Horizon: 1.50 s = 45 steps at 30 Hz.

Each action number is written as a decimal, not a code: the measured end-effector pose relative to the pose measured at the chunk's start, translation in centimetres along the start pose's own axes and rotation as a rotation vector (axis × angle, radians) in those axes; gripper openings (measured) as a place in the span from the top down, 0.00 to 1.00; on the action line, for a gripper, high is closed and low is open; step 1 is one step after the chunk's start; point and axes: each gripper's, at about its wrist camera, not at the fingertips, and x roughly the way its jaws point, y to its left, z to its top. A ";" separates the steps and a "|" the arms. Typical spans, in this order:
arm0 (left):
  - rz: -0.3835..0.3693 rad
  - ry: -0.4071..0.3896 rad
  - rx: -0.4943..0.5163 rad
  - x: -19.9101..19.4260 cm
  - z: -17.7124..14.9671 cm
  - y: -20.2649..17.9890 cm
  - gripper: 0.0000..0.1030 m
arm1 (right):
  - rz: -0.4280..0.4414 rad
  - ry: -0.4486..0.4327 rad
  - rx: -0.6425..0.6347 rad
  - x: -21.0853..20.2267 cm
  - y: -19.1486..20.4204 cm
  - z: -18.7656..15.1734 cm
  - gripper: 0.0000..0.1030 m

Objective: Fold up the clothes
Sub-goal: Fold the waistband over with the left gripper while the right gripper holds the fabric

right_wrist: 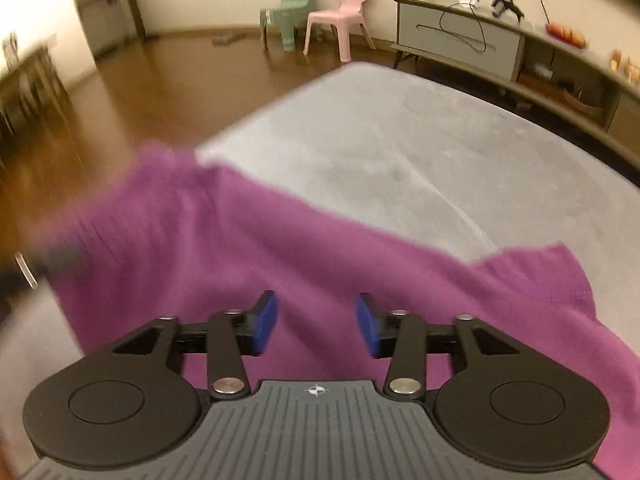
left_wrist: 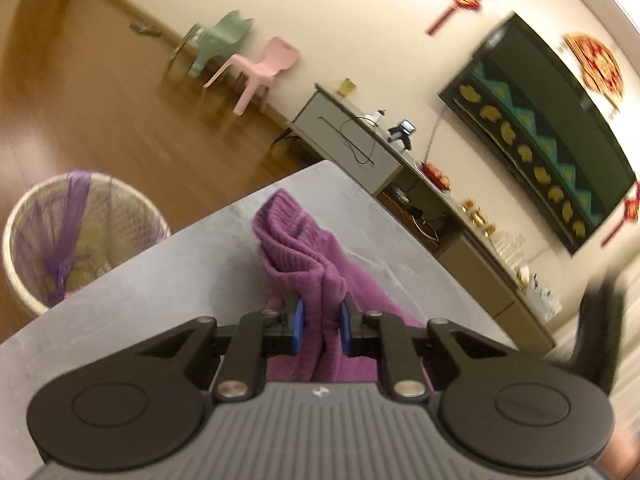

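Here the ribbed purple sweater (left_wrist: 298,248) bunches, pinched in the left tool (left_wrist: 321,322).

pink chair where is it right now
The pink chair stands on the wood floor by the far wall, between the green chair and the grey cabinet.

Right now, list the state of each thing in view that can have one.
Left gripper: shut on a bunched fold of the purple knit sweater.
Right gripper: open, over the sweater, nothing pinched.
Purple knit sweater: partly spread on the grey table, one ribbed end lifted.
White mesh wastebasket: upright, purple liner inside.
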 end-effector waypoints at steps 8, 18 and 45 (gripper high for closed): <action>0.018 -0.007 0.121 -0.2 -1.2 -2.6 0.84 | 0.172 0.167 -0.276 2.9 10.9 6.3 0.03; -0.173 -0.035 0.223 -2.0 -2.1 -5.0 0.83 | 0.134 0.085 -0.299 2.1 9.0 3.8 0.82; -0.186 0.138 0.486 2.7 -7.6 -11.0 0.82 | -0.150 -0.309 0.279 -6.8 -13.5 -15.0 0.53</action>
